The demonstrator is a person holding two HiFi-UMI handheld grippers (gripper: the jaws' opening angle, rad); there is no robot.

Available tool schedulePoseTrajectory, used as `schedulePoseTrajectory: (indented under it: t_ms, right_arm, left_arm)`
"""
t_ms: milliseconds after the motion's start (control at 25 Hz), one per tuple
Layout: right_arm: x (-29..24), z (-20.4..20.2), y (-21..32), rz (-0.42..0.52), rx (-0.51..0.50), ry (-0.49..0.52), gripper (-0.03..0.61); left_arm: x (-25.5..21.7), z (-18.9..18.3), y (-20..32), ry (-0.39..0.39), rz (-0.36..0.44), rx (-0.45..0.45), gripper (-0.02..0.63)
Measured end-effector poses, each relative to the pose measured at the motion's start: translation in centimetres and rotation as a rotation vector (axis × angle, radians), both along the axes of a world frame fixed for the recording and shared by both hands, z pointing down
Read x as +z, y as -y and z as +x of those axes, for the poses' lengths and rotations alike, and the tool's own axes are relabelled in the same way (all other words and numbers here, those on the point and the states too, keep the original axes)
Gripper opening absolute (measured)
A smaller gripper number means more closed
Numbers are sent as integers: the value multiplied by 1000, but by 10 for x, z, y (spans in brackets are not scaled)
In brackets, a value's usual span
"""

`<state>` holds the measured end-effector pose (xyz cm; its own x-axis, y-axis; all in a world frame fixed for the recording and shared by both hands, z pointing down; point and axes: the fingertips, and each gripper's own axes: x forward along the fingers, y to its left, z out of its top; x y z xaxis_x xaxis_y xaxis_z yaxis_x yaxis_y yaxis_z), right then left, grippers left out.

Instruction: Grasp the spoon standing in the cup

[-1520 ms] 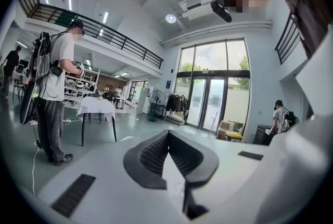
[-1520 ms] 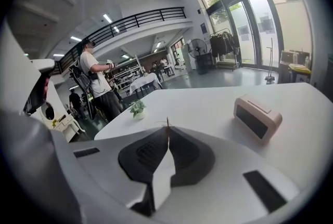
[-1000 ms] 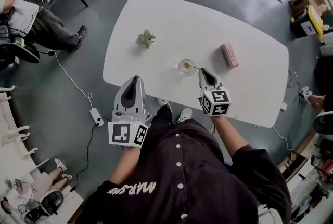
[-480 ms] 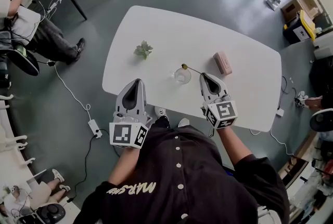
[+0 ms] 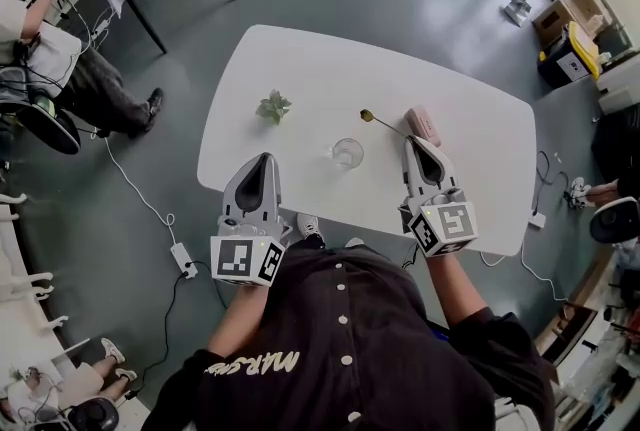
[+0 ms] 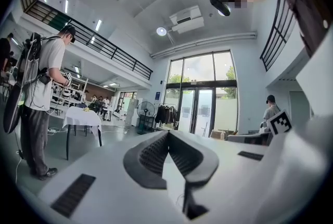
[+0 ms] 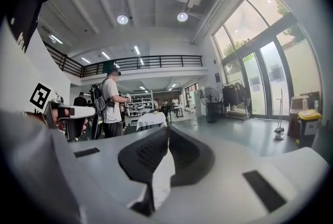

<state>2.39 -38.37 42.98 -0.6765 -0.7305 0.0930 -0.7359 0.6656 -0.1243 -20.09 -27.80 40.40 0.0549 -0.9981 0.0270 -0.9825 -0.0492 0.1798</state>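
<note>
**Writing:** the black shirt [image 5: 400,359] at the bottom of the frame has pale print, upside down, that starts "MARS"; the rest is unreadable. The marker cubes [image 5: 245,259] carry only black-and-white squares.

**Left gripper** [image 5: 264,159]: lower left of centre, tip over the near edge of the table [image 5: 300,59]. Jaws pressed together, nothing between them.

**Right gripper** [image 5: 413,141]: right of centre, clenched on the spoon [image 5: 368,116]. The spoon juts up-left from the tips, its bowl end clear of the cup [image 5: 347,153]. In the right gripper view the jaws meet, but the spoon cannot be made out.

**Cup:** glass, mid-table, left of the right gripper's tips.

**Pink box** [image 5: 420,117]: by the right tips, its lower end covered by them.

**Plant** [image 5: 273,106]: left of the cup.

**Floor:** cable and power strip [image 5: 181,254], lower left. People [image 5: 60,59] at the left edge, cut off.
</note>
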Motion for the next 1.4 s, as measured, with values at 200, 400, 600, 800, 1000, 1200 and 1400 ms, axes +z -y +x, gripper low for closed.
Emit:
schedulePoseTrajectory:
  t_ms: [200, 400, 600, 800, 1000, 1200, 1400]
  right_arm:
    - [-28, 5, 5, 76, 31, 7, 11]
    - [-47, 6, 5, 151, 31, -9, 11]
    - [-58, 8, 5, 170, 36, 15, 11]
    - [-65, 12, 4, 182, 42, 23, 11]
    - [-71, 17, 3, 195, 42, 20, 9]
    - [-64, 13, 1, 184, 26, -2, 9]
    - [-61, 12, 0, 179, 20, -1, 9]
  left_arm:
    - [-10, 0, 4, 0, 24, 0, 10]
    - [-19, -6, 4, 42, 43, -8, 9]
    - [-29, -16, 6, 81, 65, -23, 10]
    - [-32, -16, 8, 93, 78, -24, 10]
    - [-34, -16, 10, 102, 79, -28, 11]
    - [-35, -17, 10, 102, 84, -32, 9]
    - [-33, -17, 7, 101, 79, -37, 10]
